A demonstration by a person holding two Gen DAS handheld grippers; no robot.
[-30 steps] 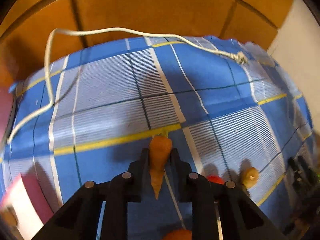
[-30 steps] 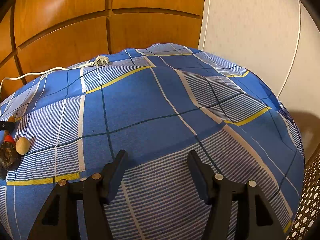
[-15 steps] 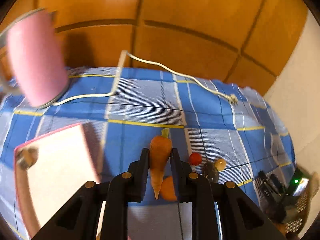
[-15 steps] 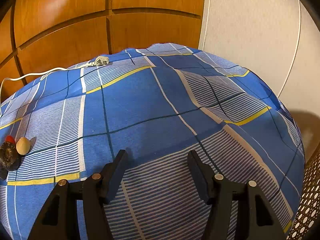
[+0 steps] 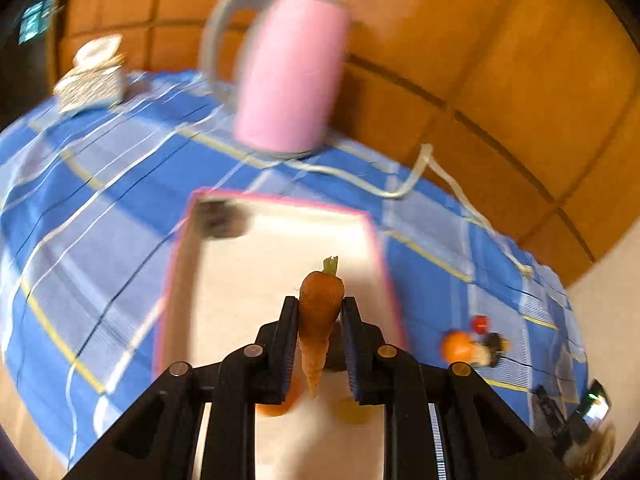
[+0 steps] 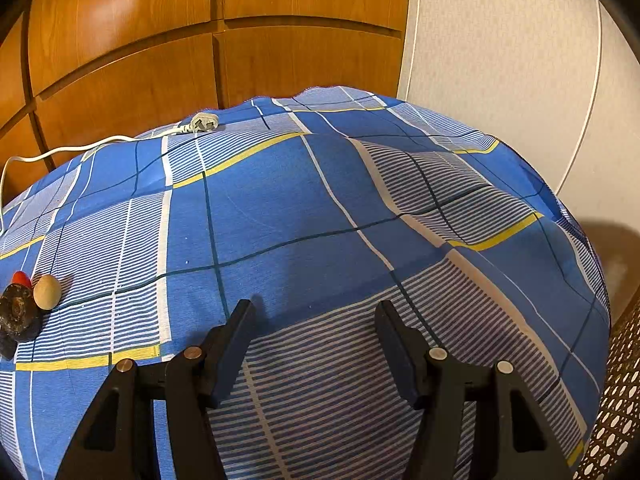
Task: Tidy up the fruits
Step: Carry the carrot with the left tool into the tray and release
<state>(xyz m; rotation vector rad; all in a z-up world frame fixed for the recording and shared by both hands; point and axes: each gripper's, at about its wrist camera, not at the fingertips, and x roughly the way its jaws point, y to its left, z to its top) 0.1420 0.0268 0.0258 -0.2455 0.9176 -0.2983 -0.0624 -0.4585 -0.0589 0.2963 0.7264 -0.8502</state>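
My left gripper point(image 5: 319, 312) is shut on an orange carrot point(image 5: 320, 312) with a green stub, held above a white tray with a pink rim point(image 5: 248, 280). A dark item point(image 5: 219, 218) lies in the tray's far left corner, and orange pieces point(image 5: 276, 404) show under the fingers. To the right on the cloth lie an orange fruit point(image 5: 454, 346), a small red fruit point(image 5: 480, 323) and a dark fruit point(image 5: 496, 346). My right gripper point(image 6: 314, 320) is open and empty above the blue checked cloth; a tan egg-shaped fruit point(image 6: 47, 291), a dark fruit point(image 6: 18, 314) and a red fruit point(image 6: 21, 278) lie at its far left.
A pink kettle point(image 5: 290, 76) with a grey handle stands behind the tray, its white cord point(image 5: 440, 176) trailing right to a plug point(image 6: 202, 123). A patterned box point(image 5: 90, 84) sits at the far left. Wooden panels and a white wall stand behind the table. A wicker edge point(image 6: 616, 420) is at the right.
My left gripper has swung left with the carrot, from above the bare cloth to above the white tray; the kettle now shows ahead. My right gripper has not moved.
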